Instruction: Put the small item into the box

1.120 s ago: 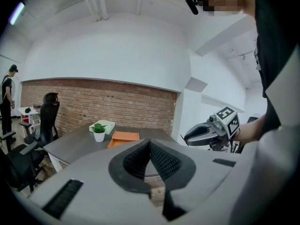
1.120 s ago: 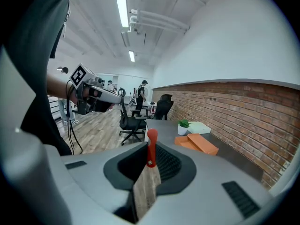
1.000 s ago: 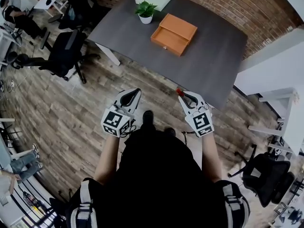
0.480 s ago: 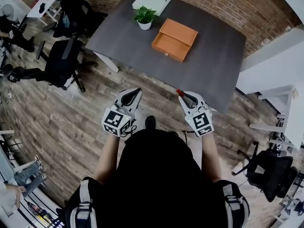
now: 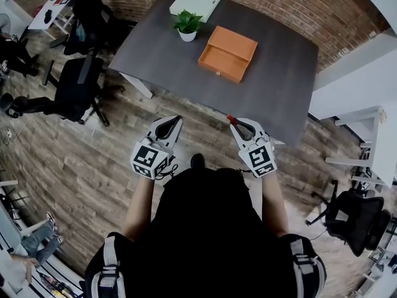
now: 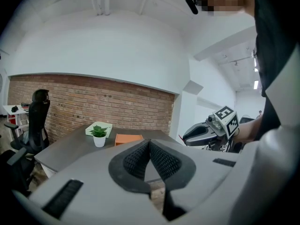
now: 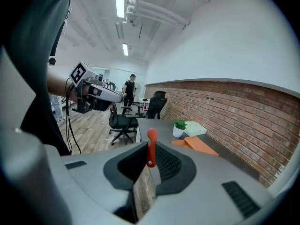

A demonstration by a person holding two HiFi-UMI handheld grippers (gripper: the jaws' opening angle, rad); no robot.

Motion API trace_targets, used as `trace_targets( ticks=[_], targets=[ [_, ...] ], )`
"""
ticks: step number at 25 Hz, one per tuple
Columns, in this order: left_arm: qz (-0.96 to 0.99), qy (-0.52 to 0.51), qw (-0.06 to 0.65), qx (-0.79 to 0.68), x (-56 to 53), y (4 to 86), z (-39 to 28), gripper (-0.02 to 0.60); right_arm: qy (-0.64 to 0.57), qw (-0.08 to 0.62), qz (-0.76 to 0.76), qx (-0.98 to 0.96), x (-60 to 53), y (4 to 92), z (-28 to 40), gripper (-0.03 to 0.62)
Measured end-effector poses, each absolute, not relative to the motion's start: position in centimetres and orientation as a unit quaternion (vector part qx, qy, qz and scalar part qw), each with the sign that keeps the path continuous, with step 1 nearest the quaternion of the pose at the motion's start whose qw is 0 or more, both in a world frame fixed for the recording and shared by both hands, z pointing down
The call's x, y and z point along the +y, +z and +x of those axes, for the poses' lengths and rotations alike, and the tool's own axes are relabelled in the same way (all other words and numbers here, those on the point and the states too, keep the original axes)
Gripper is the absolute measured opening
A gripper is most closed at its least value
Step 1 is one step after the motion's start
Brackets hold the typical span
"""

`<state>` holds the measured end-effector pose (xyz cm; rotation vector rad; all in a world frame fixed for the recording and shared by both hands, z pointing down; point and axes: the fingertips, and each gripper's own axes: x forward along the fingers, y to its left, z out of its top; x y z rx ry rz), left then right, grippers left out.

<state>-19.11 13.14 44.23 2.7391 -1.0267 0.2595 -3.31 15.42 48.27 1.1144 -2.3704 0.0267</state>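
Seen from my remote station, both claws hang out in front of the operator's body above the wood floor (image 5: 93,148), short of the dark table (image 5: 279,85). The right claw (image 7: 150,150) pinches a small red item (image 7: 152,142) upright between its pads, the rounded end poking past the tips, while the left claw (image 6: 150,143) has its jaws pressed together, empty. The open orange box (image 5: 227,53) sits well ahead on the table, just beside a potted plant (image 5: 188,23) and near a white case (image 5: 196,0) by the brick wall (image 5: 279,5), well apart from the item.
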Motion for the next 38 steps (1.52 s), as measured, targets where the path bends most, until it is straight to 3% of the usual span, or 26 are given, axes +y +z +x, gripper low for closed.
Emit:
trace_targets(
  ticks=[16, 29, 38],
  targets=[
    [0.928, 0.091, 0.105, -0.346, 13.2, 44.5, -19.5, 0.023, 0.020, 0.257, 0.405, -0.877, 14.5, 49.1, -3.9, 0.066],
    [0.919, 0.125, 0.107, -0.359, 8.4, 45.0, -18.1, 0.023, 0.023, 0.241, 0.372, -0.896, 7.4, 50.2, -3.5, 0.066],
    [0.919, 0.137, 0.111, -0.354, 1.3, 44.2, -12.4, 0.023, 0.032, 0.235, 0.354, -0.905, 0.4, 50.6, 0.0, 0.066]
  ],
)
